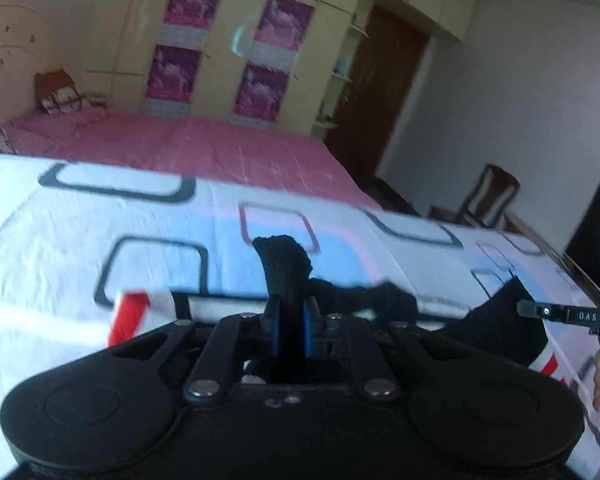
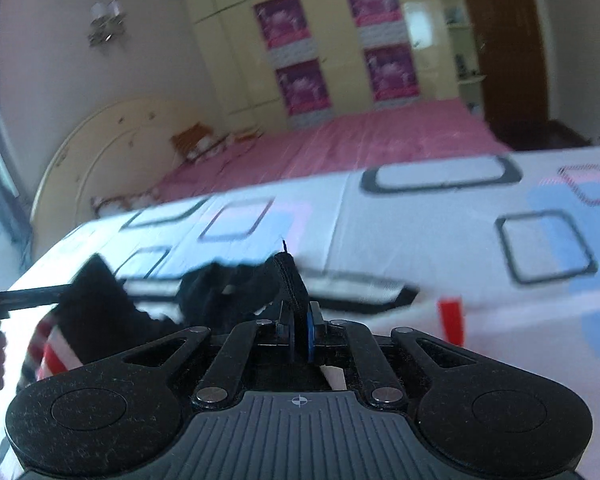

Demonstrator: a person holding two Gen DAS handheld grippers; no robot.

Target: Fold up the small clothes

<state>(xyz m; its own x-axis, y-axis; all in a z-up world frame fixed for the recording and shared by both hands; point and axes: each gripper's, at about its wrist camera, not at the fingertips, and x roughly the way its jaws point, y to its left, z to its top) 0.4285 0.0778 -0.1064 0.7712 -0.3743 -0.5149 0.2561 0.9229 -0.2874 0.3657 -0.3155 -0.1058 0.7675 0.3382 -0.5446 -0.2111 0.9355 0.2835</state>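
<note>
Nearest the lens in the left wrist view, our left gripper was clamped on a black ribbed edge of the garment, a tab of cloth standing up out of the jaws at the centre of the frame. In the right wrist view our right gripper was likewise closed on a black hem of the same garment, the cloth pinched between the blue pads.

Just beyond the fingers, the garment stretched sideways between the two grips. In the left view it ran from the jaws toward the lower right of the frame, where the other tool's black arm showed at the edge; in the right view it ran toward the lower left. So its long axis lay across us, from hand to hand, with white and red striped parts hanging below the black. Each hand held its own end, neither one nearer the middle. We judged the next fold would bring the two held ends together or lay them forward.

Beneath lay the patterned cloth, with the pink bed behind and the wardrobe farthest off, all blurred.
</note>
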